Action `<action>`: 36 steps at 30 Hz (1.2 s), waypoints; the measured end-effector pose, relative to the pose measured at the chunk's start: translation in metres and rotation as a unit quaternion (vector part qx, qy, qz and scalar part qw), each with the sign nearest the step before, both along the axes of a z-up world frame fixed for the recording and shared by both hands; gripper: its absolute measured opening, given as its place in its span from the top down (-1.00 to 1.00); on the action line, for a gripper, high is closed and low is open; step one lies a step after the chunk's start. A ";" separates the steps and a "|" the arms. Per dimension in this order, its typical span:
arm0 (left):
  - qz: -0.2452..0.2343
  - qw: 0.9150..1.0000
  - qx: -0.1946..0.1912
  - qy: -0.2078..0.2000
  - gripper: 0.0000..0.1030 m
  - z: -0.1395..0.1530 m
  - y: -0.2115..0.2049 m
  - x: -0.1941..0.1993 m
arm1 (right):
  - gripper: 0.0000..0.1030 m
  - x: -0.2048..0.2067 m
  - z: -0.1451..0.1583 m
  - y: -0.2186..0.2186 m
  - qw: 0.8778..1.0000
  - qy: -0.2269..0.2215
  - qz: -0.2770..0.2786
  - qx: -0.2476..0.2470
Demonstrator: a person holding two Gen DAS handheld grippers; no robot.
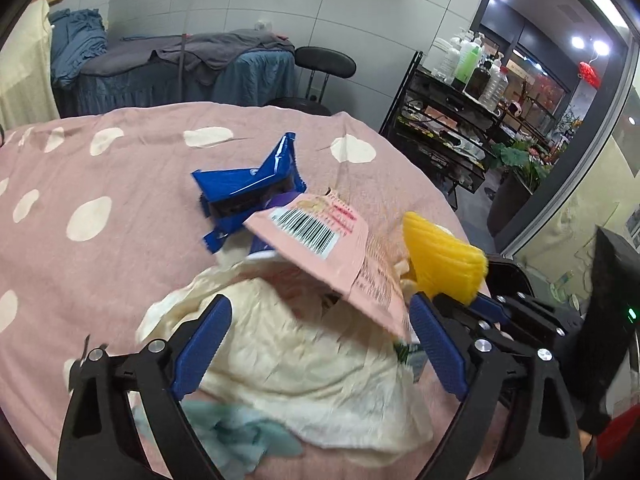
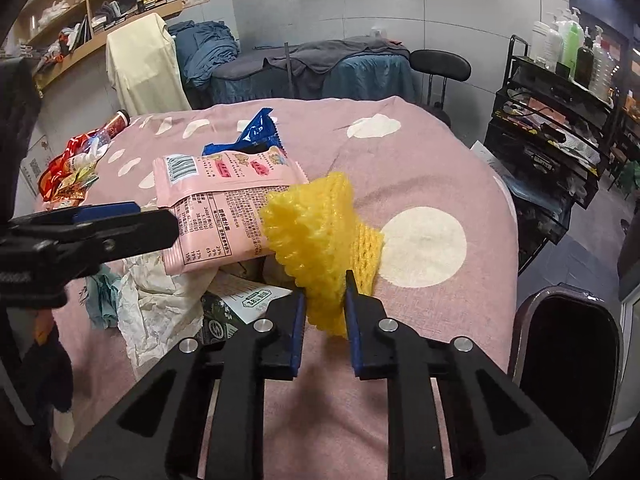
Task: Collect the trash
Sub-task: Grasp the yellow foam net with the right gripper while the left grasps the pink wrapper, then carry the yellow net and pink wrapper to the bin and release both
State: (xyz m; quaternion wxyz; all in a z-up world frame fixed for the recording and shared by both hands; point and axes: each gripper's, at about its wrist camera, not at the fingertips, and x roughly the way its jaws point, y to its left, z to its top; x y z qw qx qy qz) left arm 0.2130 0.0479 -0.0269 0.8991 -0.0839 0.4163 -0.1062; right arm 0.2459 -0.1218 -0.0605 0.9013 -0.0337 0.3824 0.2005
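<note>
My right gripper [image 2: 325,292] is shut on a yellow foam fruit net [image 2: 316,232] and holds it above the pink dotted bedspread [image 2: 440,168]; the net also shows in the left wrist view [image 1: 444,260]. My left gripper [image 1: 320,320] is open over crumpled white paper [image 1: 312,360], with a pink snack wrapper [image 1: 328,248] lying across the pile between its fingers. The left gripper shows in the right wrist view [image 2: 100,232] at the left. A blue wrapper [image 1: 256,184] lies beyond. A green-and-white carton [image 2: 240,304] lies under the pile.
Red and gold wrappers and a small bottle [image 2: 80,156] lie at the bedspread's far left. A teal tissue [image 1: 240,436] lies near the left gripper. A dark bin [image 2: 568,356] stands at the right. A black shelf cart with bottles [image 2: 560,92] stands beyond.
</note>
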 end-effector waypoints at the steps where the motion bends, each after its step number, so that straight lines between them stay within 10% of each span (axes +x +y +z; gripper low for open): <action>1: -0.003 1.000 0.000 0.004 -0.64 -0.002 -0.002 0.005 | 0.65 -0.002 0.001 -0.002 1.000 -0.006 -0.004 0.000; 8: -0.017 0.999 0.019 0.027 0.37 -0.011 -0.020 0.019 | 0.65 -0.015 0.002 -0.022 0.999 -0.017 -0.028 0.013; 14: -0.008 1.000 0.024 -0.001 0.67 0.001 -0.021 0.003 | 0.65 -0.025 0.002 -0.045 0.998 -0.017 -0.051 0.037; 36: -0.111 0.990 -0.019 -0.087 0.78 0.033 -0.102 -0.074 | 0.65 -0.095 0.006 -0.159 0.980 -0.041 -0.177 0.083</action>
